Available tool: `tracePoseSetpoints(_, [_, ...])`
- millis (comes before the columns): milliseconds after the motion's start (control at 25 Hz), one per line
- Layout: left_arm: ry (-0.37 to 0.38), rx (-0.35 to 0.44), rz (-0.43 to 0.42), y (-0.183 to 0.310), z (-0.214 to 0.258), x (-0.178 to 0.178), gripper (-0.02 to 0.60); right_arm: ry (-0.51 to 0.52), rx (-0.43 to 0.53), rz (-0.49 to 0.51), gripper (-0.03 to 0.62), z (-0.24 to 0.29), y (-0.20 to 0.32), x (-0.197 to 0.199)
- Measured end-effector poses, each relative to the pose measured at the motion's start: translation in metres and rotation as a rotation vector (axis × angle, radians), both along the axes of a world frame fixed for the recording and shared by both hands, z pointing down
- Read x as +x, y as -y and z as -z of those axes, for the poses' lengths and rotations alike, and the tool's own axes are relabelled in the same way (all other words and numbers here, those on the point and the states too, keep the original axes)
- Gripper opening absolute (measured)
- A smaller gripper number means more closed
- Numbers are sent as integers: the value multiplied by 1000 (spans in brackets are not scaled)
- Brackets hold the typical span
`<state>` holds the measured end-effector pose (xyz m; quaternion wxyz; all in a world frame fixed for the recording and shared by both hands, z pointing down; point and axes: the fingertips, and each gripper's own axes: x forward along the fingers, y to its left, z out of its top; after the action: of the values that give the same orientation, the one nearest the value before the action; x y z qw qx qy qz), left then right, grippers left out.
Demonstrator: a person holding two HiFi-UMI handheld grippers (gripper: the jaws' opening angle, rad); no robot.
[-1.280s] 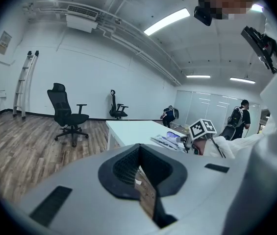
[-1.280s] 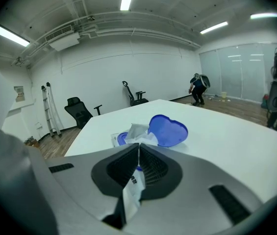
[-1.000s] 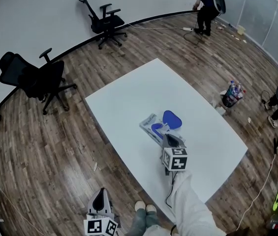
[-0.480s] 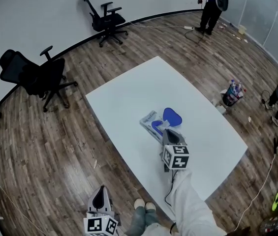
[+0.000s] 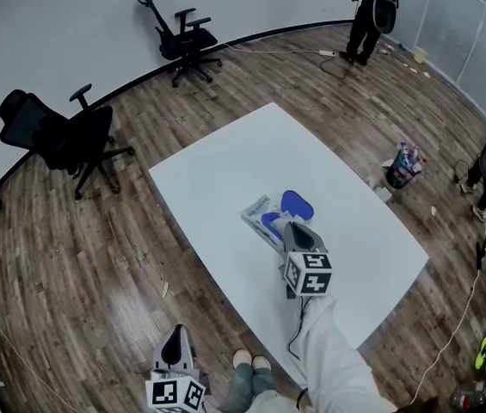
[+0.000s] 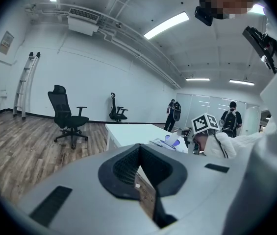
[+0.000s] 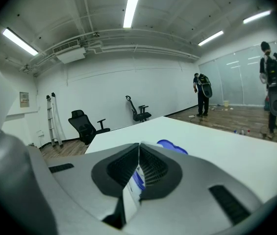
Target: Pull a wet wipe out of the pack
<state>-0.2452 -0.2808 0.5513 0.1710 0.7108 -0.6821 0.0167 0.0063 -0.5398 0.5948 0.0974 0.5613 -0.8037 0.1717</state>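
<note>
Left gripper (image 5: pixel 176 341): it was held low at the bottom edge of the head view, off the table's near edge. Its jaws were closed tip to tip with nothing between them, so it was judged to be parked out of the way.
Sleeve (image 5: pixel 333 360): it was stretched from the lower right up toward centre frame, so that the right tool was carried over the pack.
Right gripper (image 5: pixel 295 228): it was tilted slightly downward just above the pack. The jaws were pressed together, and a thin white strip was seen in the slit below their tips.
Wet wipe (image 7: pixel 127 199): the strip was judged to be its leading edge, pinched so that it could be drawn upward.
Pack (image 5: pixel 261 215): it was laid flat near the middle of the frame, directly under the right tool. Nothing was holding it down, so it could be dragged along by a pull.
Blue lid (image 5: pixel 298 203): it was folded back to the upper right, leaving the opening free.
Table (image 5: pixel 251 157): the white top was otherwise bare.
Office chairs (image 5: pixel 64 136): these were set well apart at the upper left.
</note>
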Motion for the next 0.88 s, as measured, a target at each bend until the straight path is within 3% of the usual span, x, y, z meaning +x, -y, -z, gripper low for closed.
tracePoseSetpoints(880, [-14, 56, -20, -19, 20, 8, 0, 30, 115, -11, 12, 67, -29, 10])
